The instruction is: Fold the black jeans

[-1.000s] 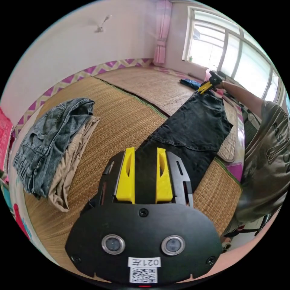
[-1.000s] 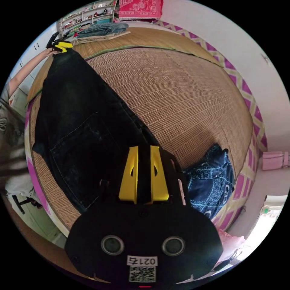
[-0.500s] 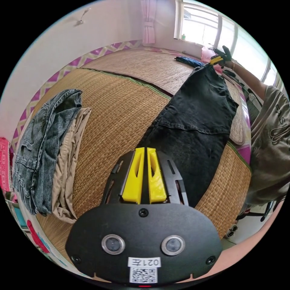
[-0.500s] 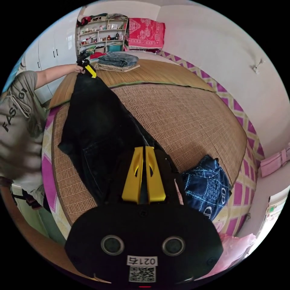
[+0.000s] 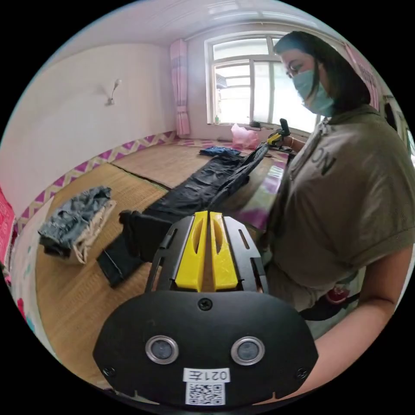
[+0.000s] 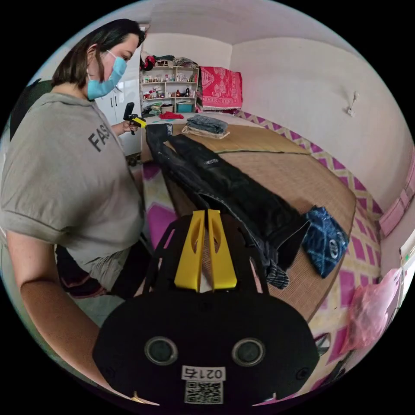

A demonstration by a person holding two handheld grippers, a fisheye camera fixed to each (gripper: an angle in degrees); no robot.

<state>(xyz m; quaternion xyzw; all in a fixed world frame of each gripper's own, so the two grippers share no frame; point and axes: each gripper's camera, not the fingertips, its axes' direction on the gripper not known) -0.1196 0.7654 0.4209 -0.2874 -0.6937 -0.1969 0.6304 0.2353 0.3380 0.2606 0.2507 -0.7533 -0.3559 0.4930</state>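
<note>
Currently the long black denim jeans (image 5: 203, 190) (image 6: 233, 190) lie stretched lengthwise on the woven straw mat (image 5: 78, 294) (image 6: 285, 173), close to the edge where you stand. One end is bunched and doubled over near the left tool (image 5: 206, 214). The other end drapes off the mat edge beside the right tool (image 6: 206, 212).

Left tool: yellow jaws drawn together, a thin slit between them. In the right gripper view it sits far off in your hand (image 6: 137, 121), right at the raised end of the jeans.

Right tool: yellow jaws likewise drawn together. In the left gripper view (image 5: 274, 138) the near edge of the jeans lifts off the mat and runs up to its tips. That edge hangs as one raised line between both tools, so each reads as clamped on it. The pinch points themselves are too small to see.

Your torso in a grey-olive short-sleeved shirt (image 5: 346, 203) (image 6: 65, 173) stands between the tools.

Also on the mat:
- folded stack of blue-grey denim on beige cloth (image 5: 73, 220) (image 6: 206, 126), apart from the jeans;
- crumpled dark blue patterned cloth (image 5: 218, 151) (image 6: 325, 243), just beside the jeans' draped end.
</note>
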